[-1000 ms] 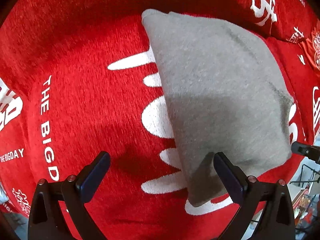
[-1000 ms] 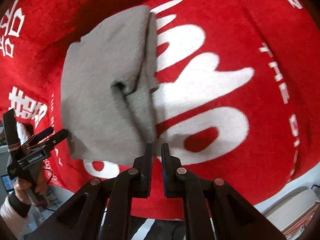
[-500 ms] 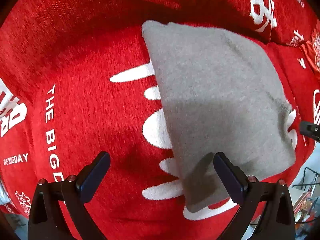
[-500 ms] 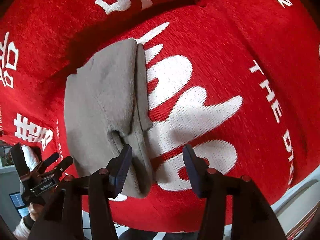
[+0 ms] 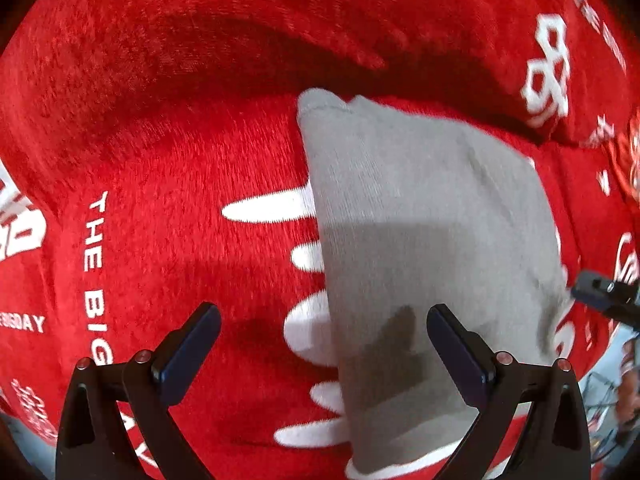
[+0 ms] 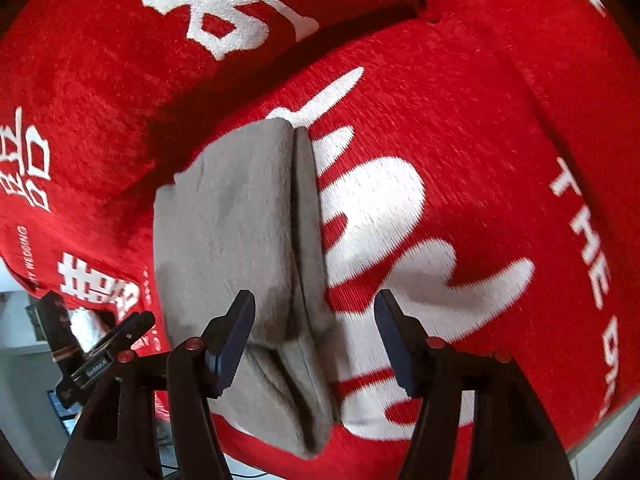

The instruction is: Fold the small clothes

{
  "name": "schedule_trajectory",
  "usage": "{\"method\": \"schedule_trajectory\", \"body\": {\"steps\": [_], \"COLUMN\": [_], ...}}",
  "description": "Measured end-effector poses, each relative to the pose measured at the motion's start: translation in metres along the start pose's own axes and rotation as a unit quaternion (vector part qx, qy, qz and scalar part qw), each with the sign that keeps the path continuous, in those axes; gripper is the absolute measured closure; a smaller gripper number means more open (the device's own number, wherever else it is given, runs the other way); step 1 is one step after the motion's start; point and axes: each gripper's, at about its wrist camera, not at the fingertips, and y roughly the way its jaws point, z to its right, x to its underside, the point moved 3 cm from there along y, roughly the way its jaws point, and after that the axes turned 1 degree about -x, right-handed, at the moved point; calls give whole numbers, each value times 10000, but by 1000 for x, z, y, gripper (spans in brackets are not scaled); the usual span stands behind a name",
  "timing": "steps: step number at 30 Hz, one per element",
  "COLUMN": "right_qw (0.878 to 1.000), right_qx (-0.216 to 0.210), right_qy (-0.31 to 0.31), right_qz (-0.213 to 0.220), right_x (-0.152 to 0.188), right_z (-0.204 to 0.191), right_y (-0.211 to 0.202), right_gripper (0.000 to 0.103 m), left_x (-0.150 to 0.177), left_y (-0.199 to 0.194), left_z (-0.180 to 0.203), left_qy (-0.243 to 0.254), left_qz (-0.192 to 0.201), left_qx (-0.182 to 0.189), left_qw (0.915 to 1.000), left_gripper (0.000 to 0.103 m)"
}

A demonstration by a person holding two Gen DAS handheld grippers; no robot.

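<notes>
Both of your hand-held grippers, left hand-held gripper and right hand-held gripper, hang released over the folded grey garment; a careless graze could spring its layered edge apart.

We find one grey garment, of soft knit fabric, lying folded into a compact, roughly rectangular bundle on the red cloth with white lettering. From the right wrist view we note two stacked layers whose edges meet along a dark seam-like crease running the length of the garment, with the near end slightly rumpled and bulging. We record the bundle as lying flat over the large white printed characters, partly covering them, with its near end close to the cloth's front edge.
</notes>
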Motion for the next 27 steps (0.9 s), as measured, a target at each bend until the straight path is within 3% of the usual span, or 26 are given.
{"method": "schedule_trajectory", "body": {"steps": [9,14,22,25,27], "right_qw": [9960,9910,9815,9821,9841], "right_qx": [-804,-1167,-1548,-1554,-1448], "right_qy": [167,-71,-515,-467,-327], "right_qz": [-340,-646,-1002,-954,-972], "right_x": [-22,-30,-29,-26,-25], "right_z": [8,5,-27,-34,-32], "right_y": [25,40,69,75,75], "right_gripper": [37,37,36,36,57], "left_x": [-24,-22,-29,-30,-29], "left_y": [28,49,66,70,70], "left_z": [-17,-10,26,37,40], "left_qy": [-404,-591,-271,-156,-141], "left_qz": [-248,-594,-716,-722,-727], "left_qx": [793,1428,1679,1485,1434], "left_qw": [9957,9862,9828,9861,9869], "left_gripper": [0,0,0,0,1]}}
